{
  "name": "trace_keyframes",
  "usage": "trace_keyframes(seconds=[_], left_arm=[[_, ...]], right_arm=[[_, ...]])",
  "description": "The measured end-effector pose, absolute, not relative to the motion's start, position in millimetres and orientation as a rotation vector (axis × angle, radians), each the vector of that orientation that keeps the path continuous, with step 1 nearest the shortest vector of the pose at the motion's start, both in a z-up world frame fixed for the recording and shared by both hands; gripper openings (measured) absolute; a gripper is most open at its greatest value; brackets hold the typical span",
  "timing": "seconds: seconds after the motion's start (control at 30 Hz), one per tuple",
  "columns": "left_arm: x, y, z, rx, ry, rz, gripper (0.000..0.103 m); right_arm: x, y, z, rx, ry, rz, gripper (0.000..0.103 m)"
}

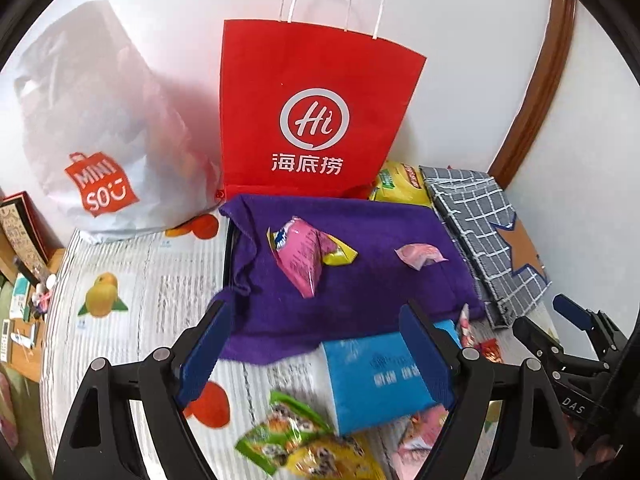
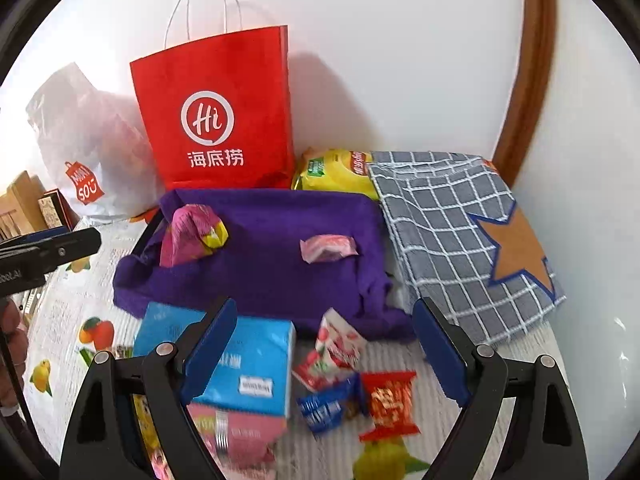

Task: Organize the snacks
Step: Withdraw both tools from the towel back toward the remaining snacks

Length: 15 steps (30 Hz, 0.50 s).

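A purple cloth (image 1: 360, 296) covers a tray, and on it lie a pink snack packet (image 1: 300, 260) and a small pink wrapper (image 1: 420, 256). In front of it a blue box (image 1: 372, 376) rests on the table among green and yellow packets (image 1: 296, 440). My left gripper (image 1: 316, 346) hangs open above the blue box, nothing between its fingers. My right gripper (image 2: 324, 344) is open too, over a strawberry packet (image 2: 336, 344), a blue packet (image 2: 324, 404) and a red packet (image 2: 390, 404), touching none. The same blue box (image 2: 248, 364) lies at its left.
A red paper bag (image 1: 316, 120) and a white plastic bag (image 1: 104, 140) stand against the wall behind the tray. A yellow chip bag (image 2: 336, 172) and a grey checked cloth (image 2: 460, 232) lie at the right. The fruit-print table cover (image 1: 132, 280) stretches left.
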State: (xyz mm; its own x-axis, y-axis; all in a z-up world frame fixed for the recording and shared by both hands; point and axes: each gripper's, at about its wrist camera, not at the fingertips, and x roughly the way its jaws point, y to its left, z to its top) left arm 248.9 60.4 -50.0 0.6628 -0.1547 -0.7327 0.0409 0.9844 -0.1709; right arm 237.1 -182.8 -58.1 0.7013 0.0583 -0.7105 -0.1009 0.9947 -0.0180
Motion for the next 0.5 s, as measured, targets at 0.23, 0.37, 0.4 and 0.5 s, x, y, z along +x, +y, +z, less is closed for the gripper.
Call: trace_keyframes(seconds=[0.23,0.37,0.4,0.5], left_arm=[[219,53,-53,-0.126,0.830,-0.097,0.084],[205,49,-57,-0.101,0.834,-0.092,0.084],[203,49,-59,-0.090,0.842,-0.089,0.084],[195,50,-64,-0.085,0.854,-0.089,0.084]], right_arm=[[214,-195,-66,-0.010,0.806,0.150,0.089],[204,-196,-72,-0.023,0.808,0.132,0.089],[201,-197,-75,-0.023,0.815,0.129,0.089],[198,-199,-83,-0.019,0.853,0.134,0.089]])
